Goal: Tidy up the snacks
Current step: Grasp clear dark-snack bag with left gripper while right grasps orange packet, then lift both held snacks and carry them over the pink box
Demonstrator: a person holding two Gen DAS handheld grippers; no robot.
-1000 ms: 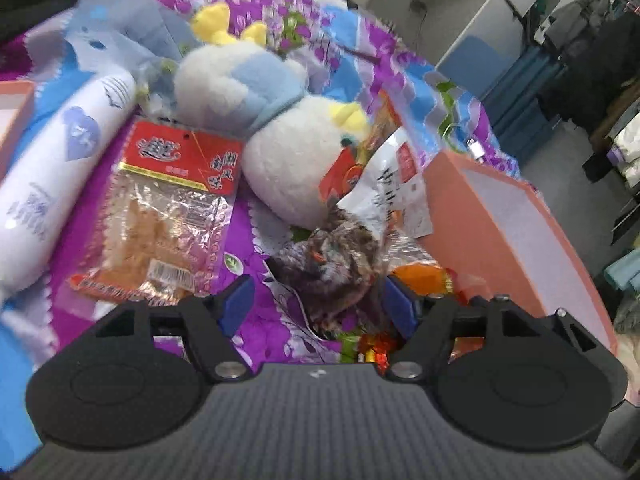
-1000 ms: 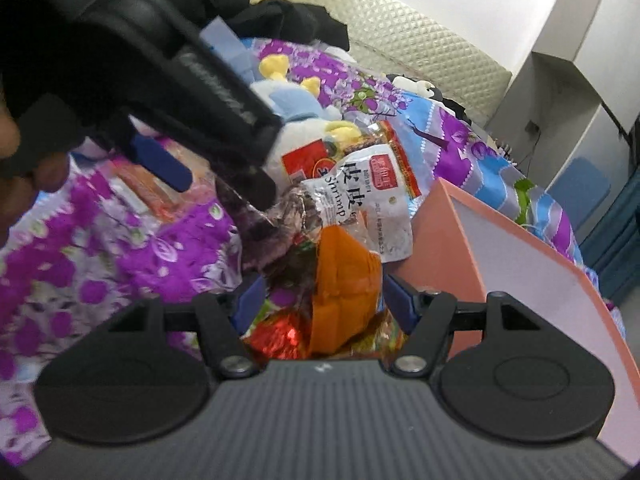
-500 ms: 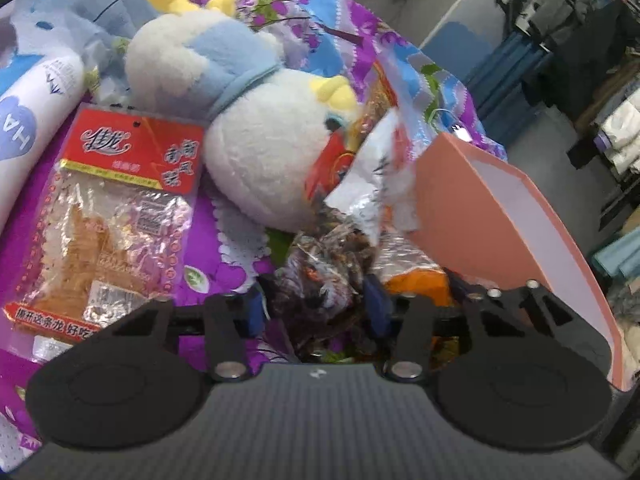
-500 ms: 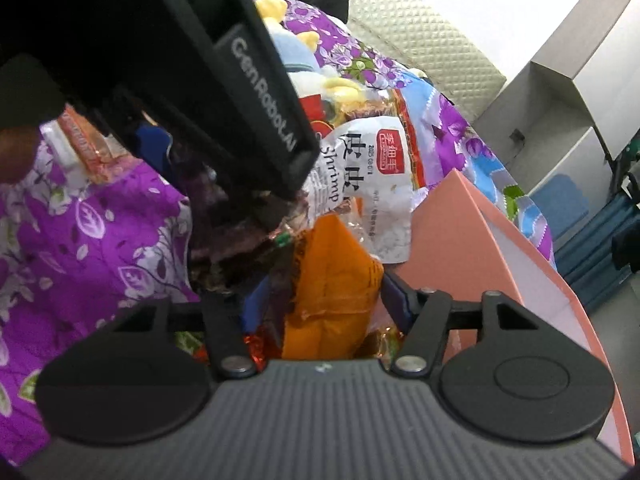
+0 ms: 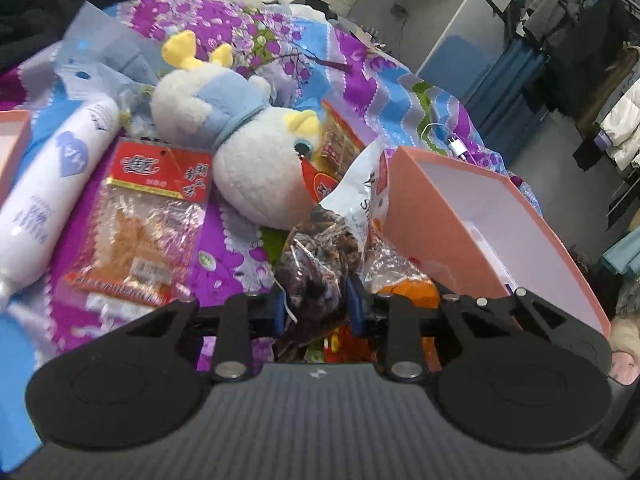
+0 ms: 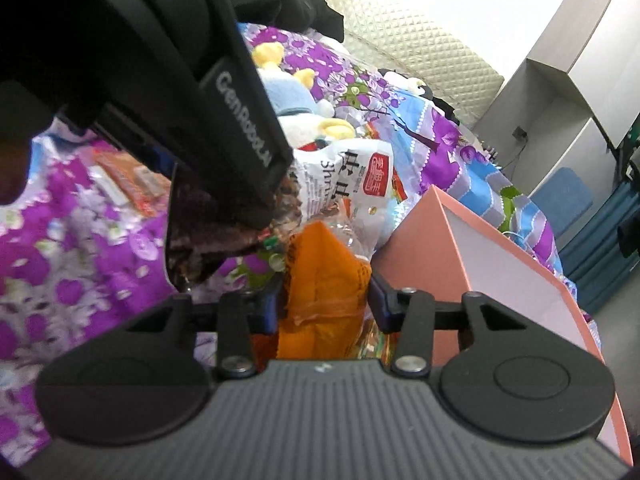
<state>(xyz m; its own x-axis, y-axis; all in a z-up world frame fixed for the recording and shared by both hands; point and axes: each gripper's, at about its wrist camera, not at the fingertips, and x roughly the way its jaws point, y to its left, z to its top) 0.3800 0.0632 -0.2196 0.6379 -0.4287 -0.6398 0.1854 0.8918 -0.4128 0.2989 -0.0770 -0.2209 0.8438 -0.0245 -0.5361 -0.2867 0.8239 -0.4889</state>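
Snacks lie heaped at frame centre beside the pink box (image 5: 436, 224). Left gripper (image 5: 318, 308) is closing on a dark clear-wrapped packet (image 5: 320, 264); right gripper (image 6: 326, 300) is closing around an orange packet (image 6: 324, 276). Next, I judge: lift both packets into the box at right.

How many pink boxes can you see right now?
2. One open pink box stands right of the snack pile, beside the white shrimp bag. Only the corner of another pink box shows at the left wrist view's left edge. Others may be out of view.
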